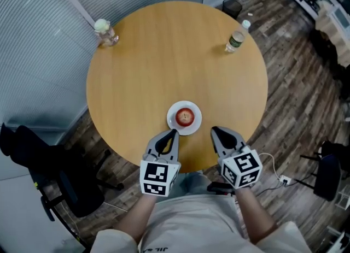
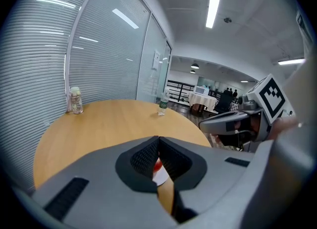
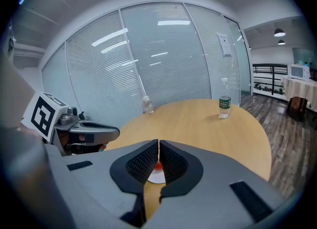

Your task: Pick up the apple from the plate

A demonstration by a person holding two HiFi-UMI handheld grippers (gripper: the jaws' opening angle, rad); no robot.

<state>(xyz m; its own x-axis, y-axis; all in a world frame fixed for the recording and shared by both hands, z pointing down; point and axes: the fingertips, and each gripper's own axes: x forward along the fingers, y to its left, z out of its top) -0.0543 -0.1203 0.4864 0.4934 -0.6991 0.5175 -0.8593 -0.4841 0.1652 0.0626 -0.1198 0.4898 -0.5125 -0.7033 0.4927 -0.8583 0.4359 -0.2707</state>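
Where the apple sits: your apple (image 1: 185, 117) rests in the middle of the small white plate (image 1: 191, 129), near the edge of the table (image 1: 164, 55) closest to you.
Left tool: your left gripper (image 1: 174, 131) has its jaws pressed together with nothing between them. Its tip is at the plate's near-left rim.
Right tool: your right gripper (image 1: 214, 129) is likewise clenched and empty. Its tip is off the plate, to the right of the rim, with bare wood between.
Bearing: from the left tip the apple lies ahead and slightly right; from the right tip it lies ahead and clearly left. In both gripper views a red sliver shows just beyond the closed jaws.
Nearer hand: the left, by my reading.
Axis: the apple is round and seems to sit stem-end up, so you have no long side to line up with.
Next need: you likely must spread the jaws before closing in, since shut tips would only push the fruit.
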